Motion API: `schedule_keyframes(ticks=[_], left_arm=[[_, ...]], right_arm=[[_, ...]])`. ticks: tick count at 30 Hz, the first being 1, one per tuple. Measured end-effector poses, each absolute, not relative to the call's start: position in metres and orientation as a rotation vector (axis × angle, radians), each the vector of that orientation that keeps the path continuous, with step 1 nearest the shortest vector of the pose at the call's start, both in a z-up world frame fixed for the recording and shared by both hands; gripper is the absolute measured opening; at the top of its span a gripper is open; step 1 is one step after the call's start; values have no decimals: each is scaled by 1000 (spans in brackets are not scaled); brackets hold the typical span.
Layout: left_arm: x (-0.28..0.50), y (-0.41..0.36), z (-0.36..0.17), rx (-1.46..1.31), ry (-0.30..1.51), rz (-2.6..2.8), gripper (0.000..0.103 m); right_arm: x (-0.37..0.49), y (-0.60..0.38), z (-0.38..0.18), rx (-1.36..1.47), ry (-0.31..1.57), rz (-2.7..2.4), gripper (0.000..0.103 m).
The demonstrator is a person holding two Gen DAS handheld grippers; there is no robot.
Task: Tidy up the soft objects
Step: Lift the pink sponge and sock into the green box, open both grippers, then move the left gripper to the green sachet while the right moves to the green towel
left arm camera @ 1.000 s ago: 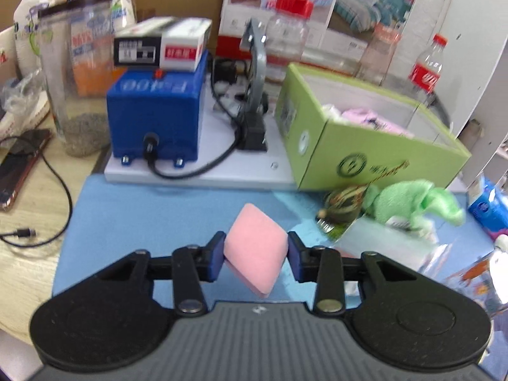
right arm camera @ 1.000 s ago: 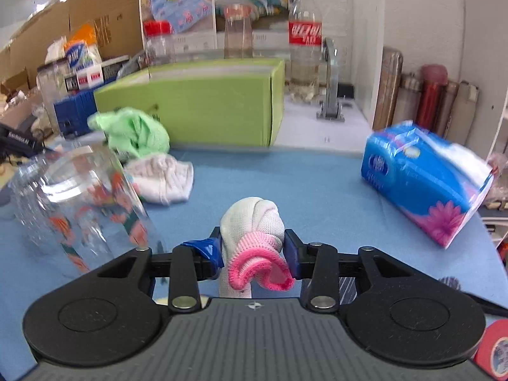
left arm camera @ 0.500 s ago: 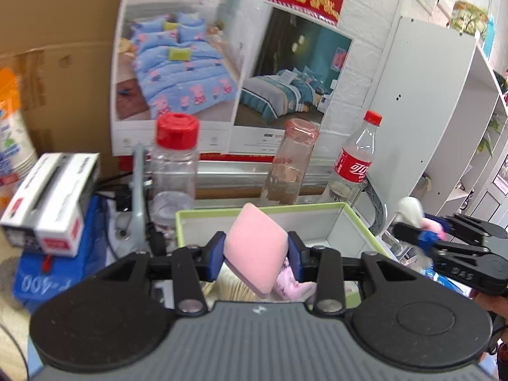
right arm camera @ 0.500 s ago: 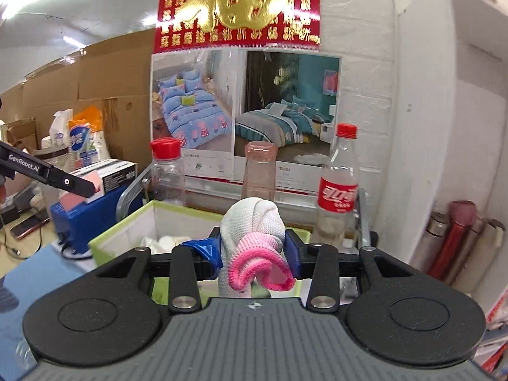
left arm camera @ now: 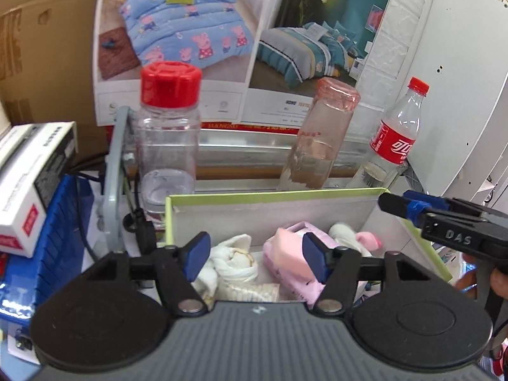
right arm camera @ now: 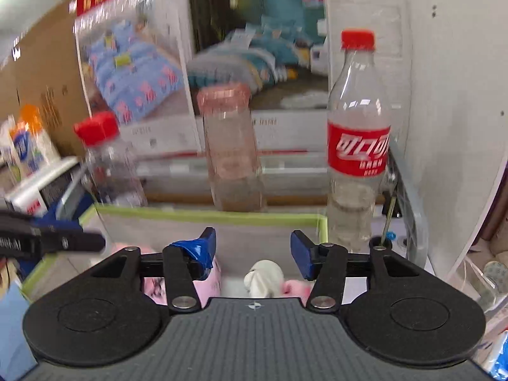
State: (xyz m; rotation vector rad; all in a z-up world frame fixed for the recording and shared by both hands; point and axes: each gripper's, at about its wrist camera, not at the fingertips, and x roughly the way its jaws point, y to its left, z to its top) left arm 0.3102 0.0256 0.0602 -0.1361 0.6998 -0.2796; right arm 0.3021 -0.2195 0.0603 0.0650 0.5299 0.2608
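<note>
Left gripper (left arm camera: 255,260) and right gripper (right arm camera: 253,254), both with fingers spread wide and holding nothing, over the green box (left arm camera: 276,195) at frame centre, wherein lie pink sponge (left arm camera: 287,258), rolled white-pink sock (right arm camera: 265,277) and cream cloth (left arm camera: 235,262).

A cluttered workroom or storeroom corner set up as a test bench, not a lived-in home. Beyond the claws, a bedding advertisement poster (left arm camera: 241,28) hangs on a white brick wall beside flattened cardboard (left arm camera: 41,50). Under it stand a red-capped jar (left arm camera: 170,133), a pink-lidded bottle (left arm camera: 320,136) and a cola bottle (right arm camera: 357,139). Left of the claw sit a blue machine (left arm camera: 60,222) and stacked cartons (left arm camera: 28,177); a white metal shelf unit (left arm camera: 460,79) rises at right.
</note>
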Motion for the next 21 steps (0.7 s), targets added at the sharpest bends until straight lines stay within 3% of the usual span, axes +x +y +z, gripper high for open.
schedule_keyframes(ticks=[11,21], left_arm=[[221,49,48,-72,698,-291,66],[174,87,25,-138,749,-226,66]], right_arm=[[203,-206,62,-88,593,376,47],[186,-150,61,-154,687,507,49]])
